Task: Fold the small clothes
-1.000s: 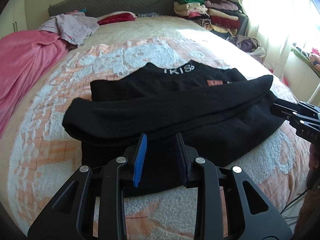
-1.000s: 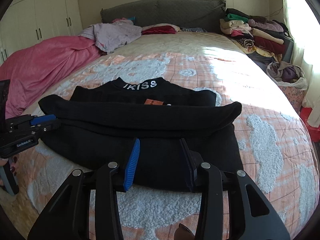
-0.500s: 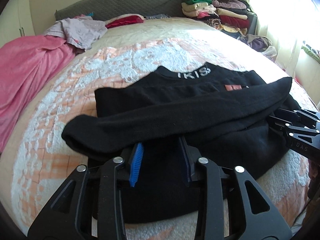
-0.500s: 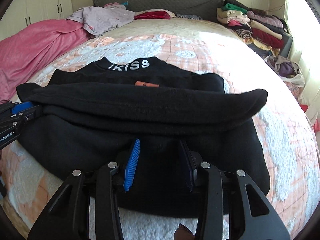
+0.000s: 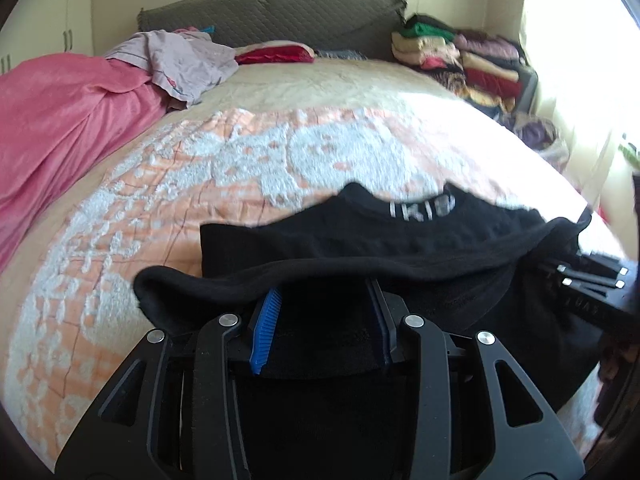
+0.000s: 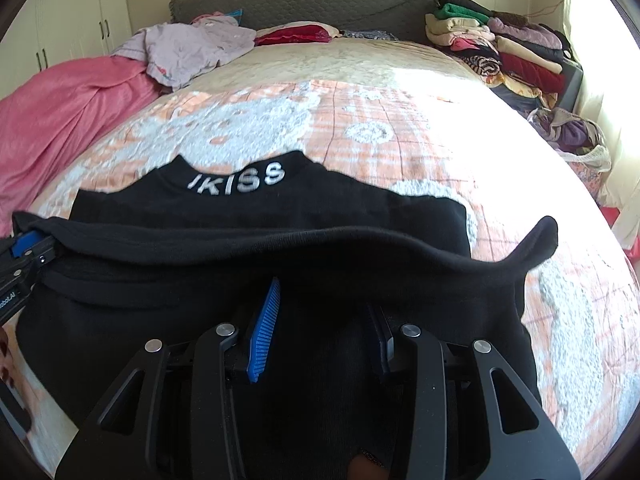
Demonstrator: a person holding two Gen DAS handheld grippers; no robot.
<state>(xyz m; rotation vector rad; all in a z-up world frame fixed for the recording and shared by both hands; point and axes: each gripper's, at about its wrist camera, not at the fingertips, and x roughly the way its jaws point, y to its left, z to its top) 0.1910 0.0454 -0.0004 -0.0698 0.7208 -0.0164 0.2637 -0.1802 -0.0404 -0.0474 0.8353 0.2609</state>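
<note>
1. A black sweater (image 6: pixel 256 280) lies on the bed (image 6: pixel 360 120), over its orange-and-white bedspread, collar lettering toward the headboard. Its sleeves are folded across the chest as one long band, so the body is narrowed to a rectangle ready for a crosswise fold.
2. The left claw (image 5: pixel 320 324) sits low at the near hem, on the side where the sleeve cuff juts out. Its jaws are opening, with hem cloth lying between them but not visibly pinched.
3. The right claw (image 6: pixel 320 328) is at the hem on the other side, jaws apart astride the fabric, no pinch visible.
4. One claw at each side of the hem suits lifting the bottom edge evenly toward the collar, probably the next fold.
5. Stacked folded clothes (image 6: pixel 500 48) near the headboard suggest where finished pieces go.
</note>
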